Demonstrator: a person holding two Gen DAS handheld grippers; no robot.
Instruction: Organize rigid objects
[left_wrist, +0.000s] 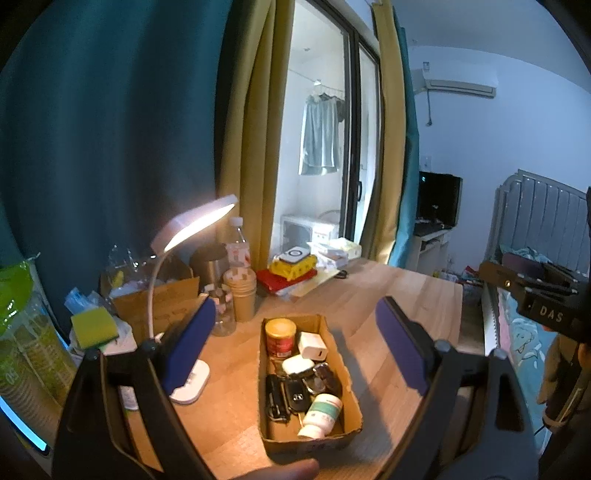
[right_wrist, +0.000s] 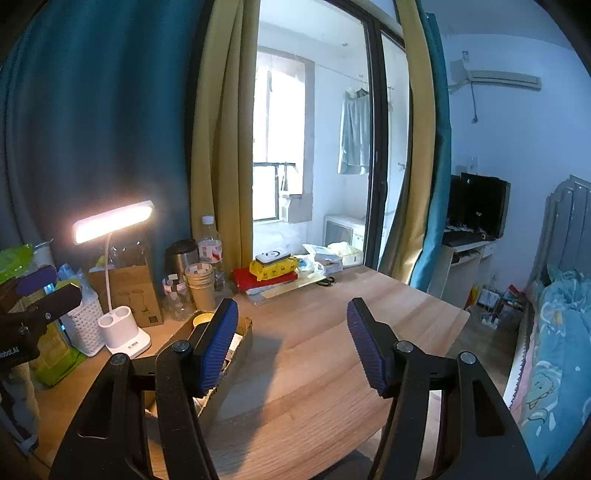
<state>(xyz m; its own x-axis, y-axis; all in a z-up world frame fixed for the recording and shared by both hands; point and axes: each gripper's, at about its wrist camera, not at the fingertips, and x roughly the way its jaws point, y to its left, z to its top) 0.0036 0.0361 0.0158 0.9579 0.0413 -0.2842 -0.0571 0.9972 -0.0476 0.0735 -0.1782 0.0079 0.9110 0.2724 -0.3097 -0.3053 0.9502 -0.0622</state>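
The wooden table carries all the work items. A lit white desk lamp stands on it at the left, beside a brown carton with faint, unreadable print.

The open cardboard box lies near the table's front edge and holds the sorted rigid objects:
- a red can with a gold lid, label text too blurred to read;
- a white bottle with a green label, lying on its side, print unreadable;
- a white charger plug;
- a white case;
- a black car key with a small emblem that cannot be made out, next to other dark items.

The left gripper hangs above the box, jaws spread wide, nothing between the pads. The right gripper hangs over bare table just right of the box, jaws parted, holding nothing.

Legible writing: "DAS" on the right gripper's body in the left wrist view. A lettered strip on the left gripper's body in the right wrist view is cut off.
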